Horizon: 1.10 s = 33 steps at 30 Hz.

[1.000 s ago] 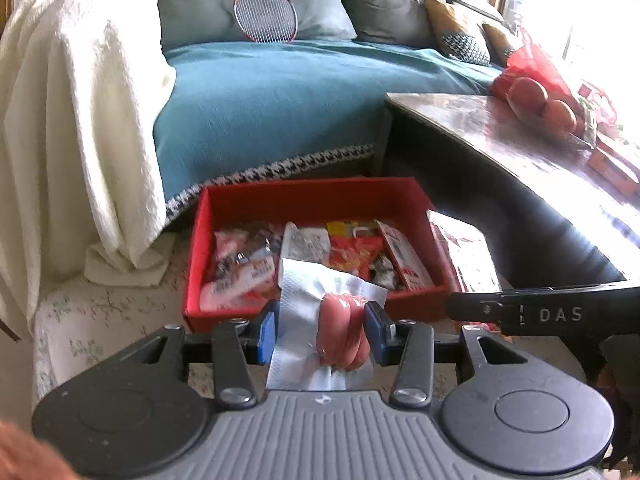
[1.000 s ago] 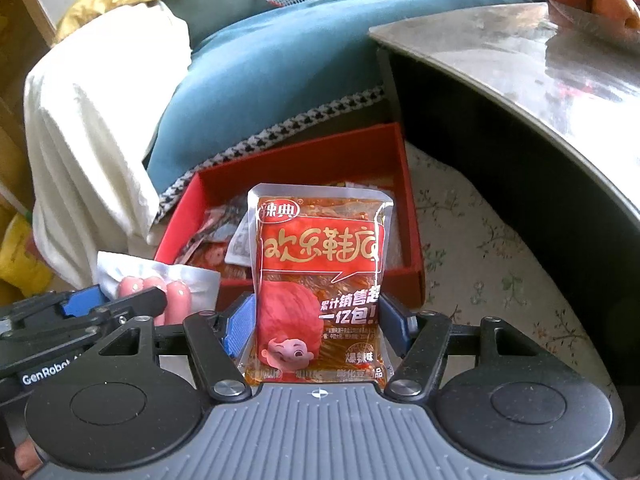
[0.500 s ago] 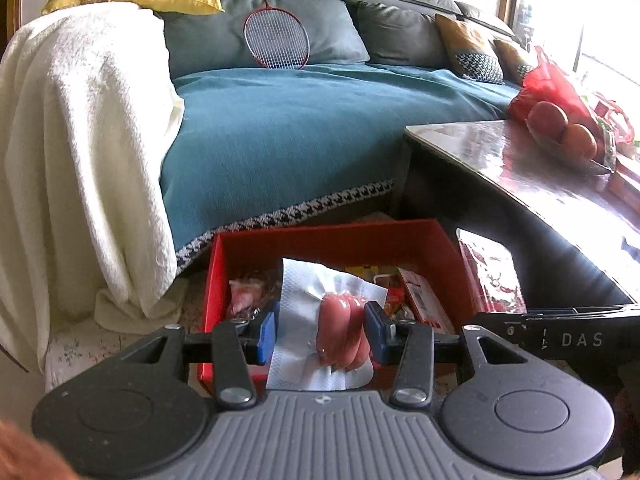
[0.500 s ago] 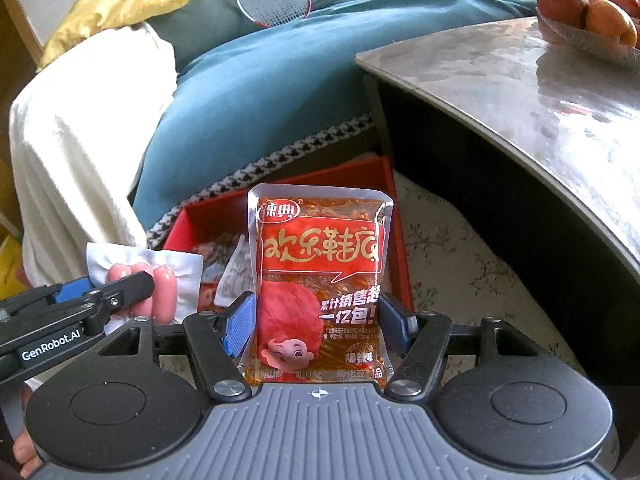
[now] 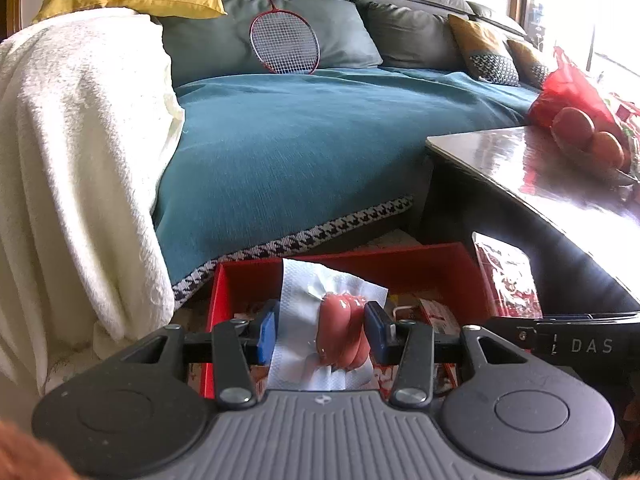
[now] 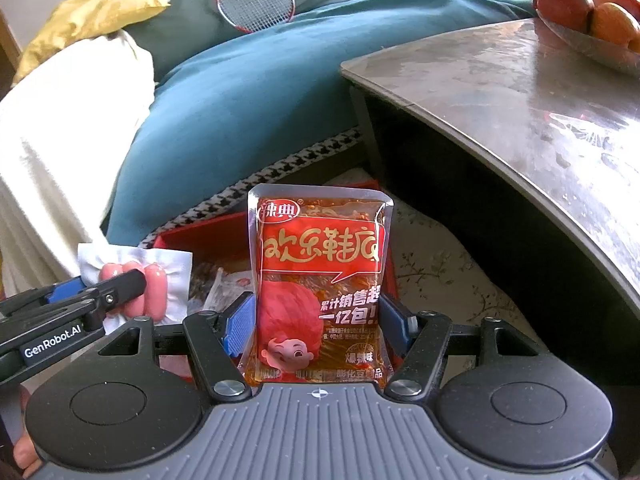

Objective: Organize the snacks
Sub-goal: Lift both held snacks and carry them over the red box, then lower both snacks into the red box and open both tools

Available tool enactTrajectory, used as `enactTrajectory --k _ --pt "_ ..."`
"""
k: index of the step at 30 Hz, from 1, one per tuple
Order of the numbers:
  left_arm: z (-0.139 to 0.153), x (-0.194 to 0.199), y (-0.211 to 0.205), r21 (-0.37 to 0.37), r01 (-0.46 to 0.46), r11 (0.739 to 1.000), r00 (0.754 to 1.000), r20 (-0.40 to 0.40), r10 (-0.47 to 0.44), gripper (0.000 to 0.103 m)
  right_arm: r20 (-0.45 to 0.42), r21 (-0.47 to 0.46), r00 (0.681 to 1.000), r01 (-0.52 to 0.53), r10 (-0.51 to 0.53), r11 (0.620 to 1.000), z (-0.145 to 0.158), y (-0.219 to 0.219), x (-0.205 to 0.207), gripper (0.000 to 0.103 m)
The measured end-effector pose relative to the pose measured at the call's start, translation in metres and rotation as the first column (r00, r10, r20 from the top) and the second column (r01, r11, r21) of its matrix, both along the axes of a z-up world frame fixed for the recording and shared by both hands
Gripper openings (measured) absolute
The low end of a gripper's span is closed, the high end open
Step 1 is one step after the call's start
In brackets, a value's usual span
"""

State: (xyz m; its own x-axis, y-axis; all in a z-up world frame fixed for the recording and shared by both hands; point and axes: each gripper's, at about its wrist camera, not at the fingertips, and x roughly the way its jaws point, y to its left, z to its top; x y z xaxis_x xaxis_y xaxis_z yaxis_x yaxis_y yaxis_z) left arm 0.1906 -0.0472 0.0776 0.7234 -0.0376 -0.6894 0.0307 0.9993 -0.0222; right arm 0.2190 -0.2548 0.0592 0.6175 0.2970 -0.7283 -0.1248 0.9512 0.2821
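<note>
Your left gripper point(image 5: 320, 330) is closed on a clear pack of pink sausages point(image 5: 340, 332); the blue pads press it from both sides, and the white backing of the pack sticks up above the fingers. You hold this pack just above the red box point(image 5: 420, 268), over its near part. The same pack shows in the right wrist view, to the left of the red box and a little higher than its rim.

Your right gripper point(image 6: 316, 320) is closed at middle width on a red snack bag point(image 6: 320, 280) with a cartoon face and Chinese letters. The bag stands upright between the pads, and both pads touch its edges. You hold it in front of the red box, so it hides most of the box's right half.

The red box sits on the floor carpet and already has several snack packets point(image 5: 436, 316) inside. Behind the box is a sofa with a teal cover point(image 5: 320, 140), and a red badminton racket point(image 5: 285, 42) leans on its cushions. To the left of the box a white blanket point(image 5: 72, 160) hangs down. To the right of the box stands a dark table point(image 6: 520, 92), with a dish of round fruit point(image 6: 588, 16) at its far end.
</note>
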Motion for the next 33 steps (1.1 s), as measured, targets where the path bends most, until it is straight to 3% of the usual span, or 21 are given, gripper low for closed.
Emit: enactTrajectory --k 19,33 --pt "-0.018 0.042 -0.006 0.02 -0.013 1.0 1.0 -0.028 0.014 0.038 -0.024 -0.026 0.999 0.033 -0.034 0.999 -0.012 -0.005 0.03 0.072" --pt "-0.046 0.056 -0.014 0.052 -0.013 0.999 0.996 -0.085 0.017 0.039 -0.041 -0.115 0.999 0.0 -0.005 0.993 -0.028 0.011 0.039 0.073"
